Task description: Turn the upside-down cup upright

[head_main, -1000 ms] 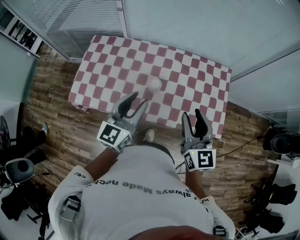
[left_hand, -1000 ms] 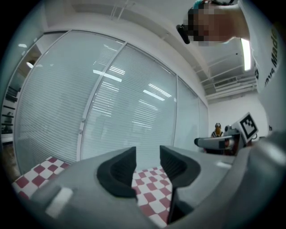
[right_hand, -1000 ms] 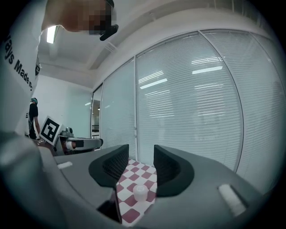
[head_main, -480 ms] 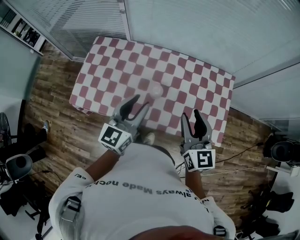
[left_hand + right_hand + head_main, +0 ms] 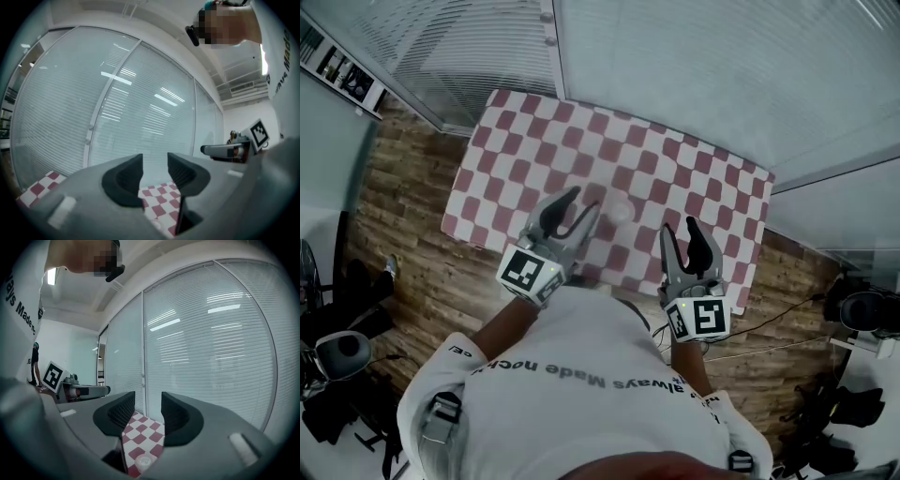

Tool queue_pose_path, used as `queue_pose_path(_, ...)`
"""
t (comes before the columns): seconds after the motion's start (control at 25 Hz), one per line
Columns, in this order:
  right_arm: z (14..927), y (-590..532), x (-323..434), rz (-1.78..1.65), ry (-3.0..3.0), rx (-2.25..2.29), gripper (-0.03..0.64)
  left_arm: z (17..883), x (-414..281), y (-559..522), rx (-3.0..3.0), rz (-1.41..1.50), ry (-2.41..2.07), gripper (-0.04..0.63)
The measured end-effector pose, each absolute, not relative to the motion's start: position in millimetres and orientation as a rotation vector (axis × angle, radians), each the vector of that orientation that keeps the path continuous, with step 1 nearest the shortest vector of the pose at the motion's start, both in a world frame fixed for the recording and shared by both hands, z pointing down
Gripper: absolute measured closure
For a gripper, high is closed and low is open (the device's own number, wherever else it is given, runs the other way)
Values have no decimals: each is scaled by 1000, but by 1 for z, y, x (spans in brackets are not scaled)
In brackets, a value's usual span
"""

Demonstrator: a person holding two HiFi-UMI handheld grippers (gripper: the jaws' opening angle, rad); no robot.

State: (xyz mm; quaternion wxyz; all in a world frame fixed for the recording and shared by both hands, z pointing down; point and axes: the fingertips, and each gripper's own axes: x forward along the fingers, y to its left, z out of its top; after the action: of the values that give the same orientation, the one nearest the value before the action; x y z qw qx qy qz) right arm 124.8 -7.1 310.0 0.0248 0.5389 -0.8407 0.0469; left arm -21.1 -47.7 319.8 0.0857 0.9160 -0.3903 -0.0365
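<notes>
A small pale, translucent cup (image 5: 619,211) stands on the red-and-white checked table (image 5: 534,141), near its front edge. In the right gripper view the cup (image 5: 143,461) shows low between the jaws with a flat round end facing up. My left gripper (image 5: 584,201) hovers just left of the cup, jaws apart and nothing between them. To the cup's right and a little nearer me, my right gripper (image 5: 681,228) also has a gap between its jaws and holds nothing. Both point level toward the glass wall. The left gripper view shows checked cloth (image 5: 159,197) between its jaws.
A glass wall with blinds (image 5: 694,66) runs close behind the table. Wooden floor (image 5: 403,216) surrounds it. Dark equipment stands on the floor at the left (image 5: 337,352) and at the right (image 5: 862,309). A shelf (image 5: 342,70) sits at the upper left.
Both grippers have moved forward over the table's front edge, so the cup now lies between their tips in the head view. The jaws look unchanged.
</notes>
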Motion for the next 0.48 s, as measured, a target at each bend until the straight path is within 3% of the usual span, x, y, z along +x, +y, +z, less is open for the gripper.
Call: queue_pose_path(0.48, 300, -87, 78, 116, -2572, 1725, 440, 316, -62, -131, 2763, -101, -1076, 428)
